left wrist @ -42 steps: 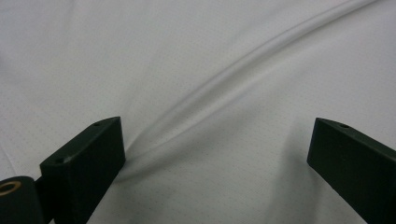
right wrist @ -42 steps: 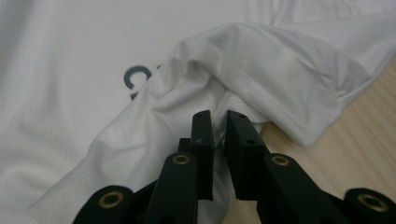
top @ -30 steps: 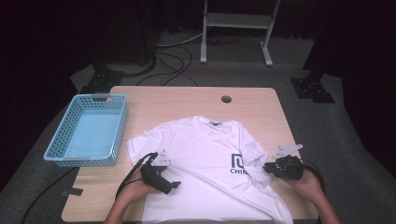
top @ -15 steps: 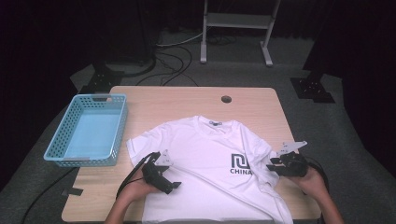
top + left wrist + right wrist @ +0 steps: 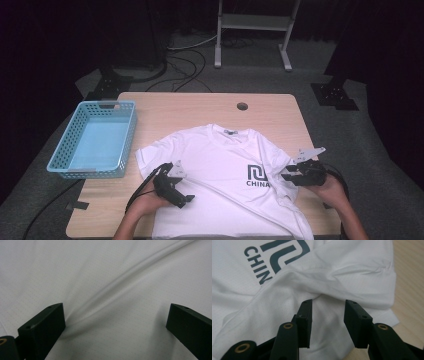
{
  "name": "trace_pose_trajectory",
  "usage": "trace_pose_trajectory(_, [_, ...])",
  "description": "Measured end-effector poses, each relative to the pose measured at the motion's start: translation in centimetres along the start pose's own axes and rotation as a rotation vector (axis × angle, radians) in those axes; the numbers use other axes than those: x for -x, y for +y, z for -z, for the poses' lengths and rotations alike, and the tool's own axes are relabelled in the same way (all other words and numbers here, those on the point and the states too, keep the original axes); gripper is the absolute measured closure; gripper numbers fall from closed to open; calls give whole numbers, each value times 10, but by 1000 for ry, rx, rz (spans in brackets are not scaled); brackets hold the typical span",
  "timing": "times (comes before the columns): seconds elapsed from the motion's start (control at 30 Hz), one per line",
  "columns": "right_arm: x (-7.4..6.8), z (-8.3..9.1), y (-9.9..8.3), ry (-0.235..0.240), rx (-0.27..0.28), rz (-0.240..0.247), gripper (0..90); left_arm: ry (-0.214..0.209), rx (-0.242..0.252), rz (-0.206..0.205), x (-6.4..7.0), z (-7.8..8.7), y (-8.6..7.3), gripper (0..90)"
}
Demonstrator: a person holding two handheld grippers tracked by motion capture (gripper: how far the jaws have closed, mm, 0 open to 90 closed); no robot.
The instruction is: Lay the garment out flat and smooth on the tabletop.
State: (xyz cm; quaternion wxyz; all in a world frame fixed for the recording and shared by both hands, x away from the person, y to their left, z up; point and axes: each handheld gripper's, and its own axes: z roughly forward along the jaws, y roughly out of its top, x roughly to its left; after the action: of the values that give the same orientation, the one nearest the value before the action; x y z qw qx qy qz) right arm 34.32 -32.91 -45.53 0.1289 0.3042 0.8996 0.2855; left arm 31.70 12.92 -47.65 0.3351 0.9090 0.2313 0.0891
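a white t-shirt [image 5: 225,175] is spread front-up across the near half of the wooden table [image 5: 200,107], its collar turned toward the far edge and its hem reaching the near edge. a dark logo [image 5: 257,176] with lettering is printed on the chest, toward the right side. a long raised fold [image 5: 130,280] is seen running diagonally across the cloth from the lower left toward the right hem.

the left gripper [image 5: 176,194] is held low over the shirt's lower left part, near the left sleeve. in the left gripper view its 2 jaws are spread wide, with the start of the fold lying between them and nothing pinched.

the right gripper [image 5: 295,173] is held at the shirt's right sleeve, just beside the logo. in the right gripper view [image 5: 327,322] its 2 jaws are parted with a moderate gap, bunched white cloth is seen between and under them, and no cloth is clamped. whether the tips touch the fabric cannot be told.

a light blue basket [image 5: 65,150] is set on the table's left side, well apart from the shirt. a round hole [image 5: 242,106] is seen near the table's far edge.
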Motion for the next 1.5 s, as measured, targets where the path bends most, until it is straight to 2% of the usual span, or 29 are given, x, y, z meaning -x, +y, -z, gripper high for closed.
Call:
trace_pose_trajectory(0.1, [4, -6, -5, 21, -3, -24, 571, -2, 1, 0, 0, 0, 0, 11])
trace_pose_trajectory(0.23, [8, -1, -13, 46, 2, -57, 558, -7, 0, 0, -2, 0, 1, 11])
trace_pose_trajectory(0.4, [20, 15, -33, 11, -37, -104, 560, -5, 1, -4, -2, -2, 2, 10])
trace_pose_trajectory(0.5, [31, 25, -41, -25, -94, -142, 536, -4, -2, -4, -2, -2, 3, 11])
trace_pose_trajectory(0.53, [32, 27, -41, -46, -106, -144, 522, -4, -2, -4, -2, -2, 3, 10])
trace_pose_trajectory(0.57, [31, 28, -40, -47, -93, -143, 518, -4, -3, -4, -2, -2, 3, 10])
trace_pose_trajectory(0.67, [25, 26, -33, -11, -50, -129, 494, -2, 1, -1, -2, -3, 3, 10])
trace_pose_trajectory(0.8, [18, 15, -29, 14, -76, -100, 471, -1, -10, -6, -2, -3, 4, 11])
trace_pose_trajectory(0.87, [19, 16, -33, 14, -57, -117, 480, 0, -10, -6, -2, -3, 4, 10])
trace_pose_trajectory(1.03, [31, 22, -40, -43, -93, -156, 439, 10, 12, 7, -1, -5, 4, 10])
trace_pose_trajectory(1.1, [31, 23, -37, -59, -113, -147, 427, 13, 14, 11, -1, -4, 4, 11])
trace_pose_trajectory(1.17, [29, 24, -33, -55, -95, -150, 407, 15, 15, 13, -1, -3, 3, 22])
trace_pose_trajectory(1.27, [19, 24, -24, -20, -44, -150, 357, 34, 21, 24, -3, -1, 2, 32])
trace_pose_trajectory(1.37, [3, 19, -17, 31, 12, -157, 326, 43, 49, 33, -3, 3, 1, 36])
trace_pose_trajectory(1.4, [-4, 16, -14, 29, 11, -142, 303, 49, 52, 31, -3, 5, 0, 37])
trace_pose_trajectory(1.5, [-20, 11, -6, 16, 16, -153, 264, 83, 64, 40, -6, 10, -2, 38])
